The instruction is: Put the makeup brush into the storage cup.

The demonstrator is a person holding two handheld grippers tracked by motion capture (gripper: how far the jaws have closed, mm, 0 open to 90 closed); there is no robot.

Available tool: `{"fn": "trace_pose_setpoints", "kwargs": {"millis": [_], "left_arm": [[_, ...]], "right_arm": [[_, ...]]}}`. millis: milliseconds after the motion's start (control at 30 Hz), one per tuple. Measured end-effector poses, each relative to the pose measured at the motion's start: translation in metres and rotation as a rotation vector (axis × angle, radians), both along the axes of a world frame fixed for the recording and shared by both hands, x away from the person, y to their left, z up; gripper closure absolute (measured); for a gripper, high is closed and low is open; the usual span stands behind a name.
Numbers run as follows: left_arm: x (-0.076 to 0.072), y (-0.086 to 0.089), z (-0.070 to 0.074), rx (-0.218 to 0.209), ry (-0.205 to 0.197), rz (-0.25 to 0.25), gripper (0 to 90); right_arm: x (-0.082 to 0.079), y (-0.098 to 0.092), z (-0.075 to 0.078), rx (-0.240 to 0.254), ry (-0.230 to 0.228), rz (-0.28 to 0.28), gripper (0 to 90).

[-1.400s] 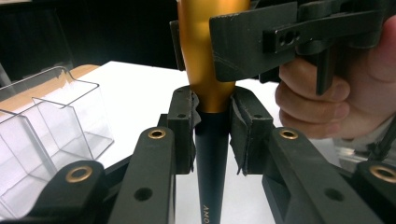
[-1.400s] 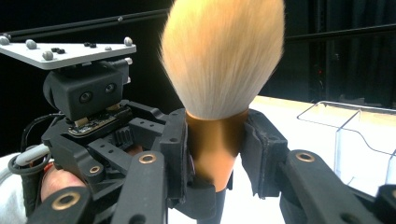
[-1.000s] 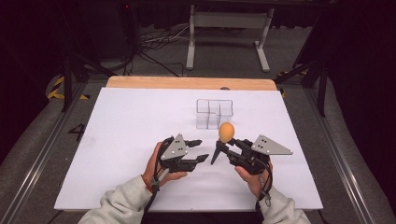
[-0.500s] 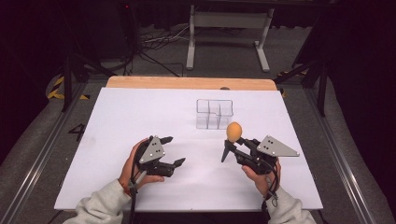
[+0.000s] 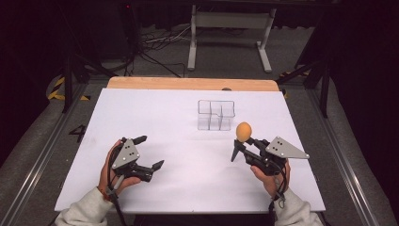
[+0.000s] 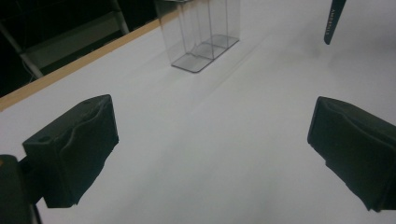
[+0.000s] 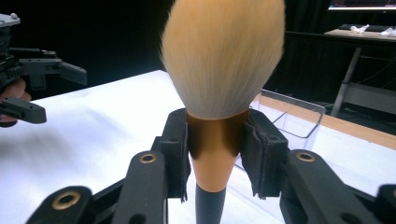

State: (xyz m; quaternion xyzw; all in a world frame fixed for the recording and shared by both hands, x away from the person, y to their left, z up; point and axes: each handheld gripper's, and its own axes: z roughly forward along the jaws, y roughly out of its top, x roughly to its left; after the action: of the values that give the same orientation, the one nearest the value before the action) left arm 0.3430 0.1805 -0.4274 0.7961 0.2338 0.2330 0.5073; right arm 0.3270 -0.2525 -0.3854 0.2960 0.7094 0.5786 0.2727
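Brush held upright, organizer just beyond

The right gripper (image 5: 241, 149) jaws clamp the makeup brush (image 5: 243, 131) bristles-up; the clear organizer (image 5: 216, 114) sits just far-left. The left gripper (image 5: 148, 153), jaws just opened wide, is empty.

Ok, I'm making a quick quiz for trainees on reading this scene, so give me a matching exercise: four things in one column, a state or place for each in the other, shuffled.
Things:
1. makeup brush
2. left gripper
3. clear organiser
4. right gripper

States or places:
A. jaws wide apart, nothing between them
B. stands on the white table, towards the far edge, nothing visible in it
C. held upright, bristles on top
D. jaws clamped on a copper-coloured collar

Pairs: 1-C, 2-A, 3-B, 4-D
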Motion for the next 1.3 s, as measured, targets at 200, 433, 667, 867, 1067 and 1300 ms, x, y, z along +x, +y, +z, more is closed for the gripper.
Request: {"fn": "trace_pose_setpoints", "kwargs": {"millis": [200,433,667,867,1067,1300], "left_arm": [[-0.004,0.021,-0.006,-0.028,0.031,0.056,2.9],[-0.014,0.036,-0.014,-0.049,0.060,0.100,2.7],[-0.021,0.042,-0.013,-0.067,0.042,0.119,2.5],[-0.024,0.045,-0.014,-0.067,0.042,0.108,2.3],[-0.025,0.048,-0.017,-0.068,0.048,0.118,2.4],[-0.024,0.048,-0.017,-0.065,0.047,0.123,2.5]], "right_arm": [[0.001,-0.004,-0.001,-0.008,-0.001,-0.018,64.3],[0.002,-0.005,-0.001,-0.009,0.001,-0.025,64.3],[0.004,-0.005,-0.002,-0.014,0.000,-0.026,64.3],[0.011,-0.003,-0.001,-0.011,-0.004,-0.024,64.3],[0.020,0.001,-0.001,-0.034,-0.021,-0.022,64.3],[0.025,-0.002,0.005,-0.019,-0.027,-0.046,64.3]]}}
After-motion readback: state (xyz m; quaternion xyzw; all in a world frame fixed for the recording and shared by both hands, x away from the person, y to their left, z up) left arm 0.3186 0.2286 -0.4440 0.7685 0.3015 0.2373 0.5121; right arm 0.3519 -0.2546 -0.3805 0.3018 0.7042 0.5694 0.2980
